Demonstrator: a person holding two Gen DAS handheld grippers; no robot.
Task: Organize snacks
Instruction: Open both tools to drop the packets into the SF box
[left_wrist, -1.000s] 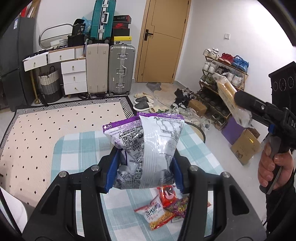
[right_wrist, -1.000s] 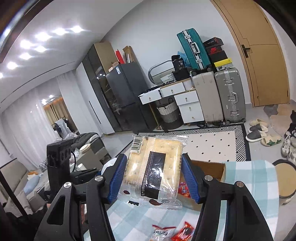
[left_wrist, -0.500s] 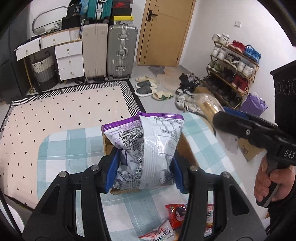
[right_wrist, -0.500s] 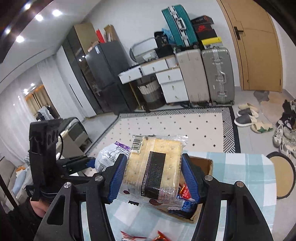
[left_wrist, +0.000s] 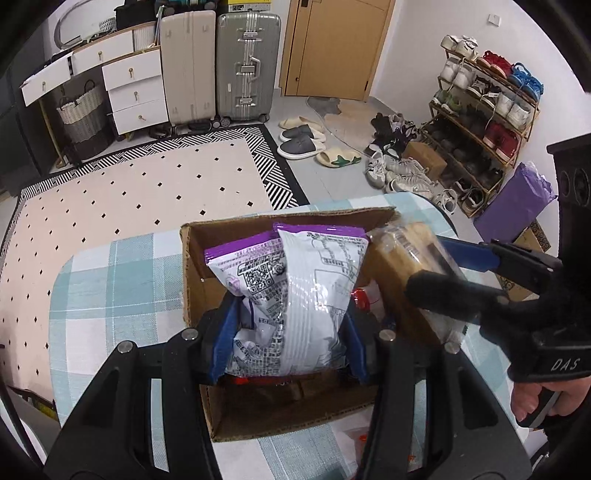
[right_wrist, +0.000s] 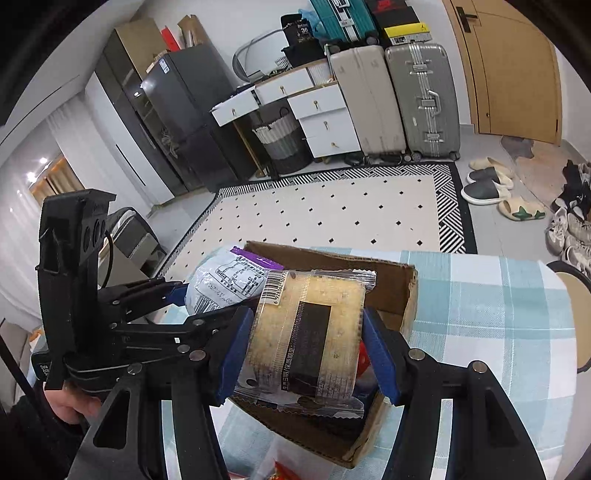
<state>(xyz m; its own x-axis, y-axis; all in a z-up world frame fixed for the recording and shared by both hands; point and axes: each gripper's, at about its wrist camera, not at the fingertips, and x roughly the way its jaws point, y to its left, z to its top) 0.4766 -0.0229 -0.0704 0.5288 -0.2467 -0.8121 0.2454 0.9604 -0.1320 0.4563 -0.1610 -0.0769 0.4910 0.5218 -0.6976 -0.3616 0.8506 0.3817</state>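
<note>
My left gripper (left_wrist: 288, 339) is shut on a purple and white snack bag (left_wrist: 291, 288) and holds it over the open cardboard box (left_wrist: 192, 266) on the checked tablecloth. My right gripper (right_wrist: 306, 354) is shut on a clear pack of crackers (right_wrist: 306, 332) and holds it over the same box (right_wrist: 399, 288). The cracker pack (left_wrist: 406, 266) also shows at the box's right side in the left wrist view, beside the bag. Red snack packets (left_wrist: 362, 299) lie inside the box.
The table with the blue checked cloth (left_wrist: 110, 288) stands over a patterned rug (left_wrist: 129, 195). More snack packets (left_wrist: 362, 439) lie on the cloth near the box's front edge. Suitcases (left_wrist: 243, 66), drawers and a shoe rack (left_wrist: 487, 110) stand far behind.
Both grippers have moved down and forward with their snacks, from above the table to over the open box. The two snacks now sit close side by side.
</note>
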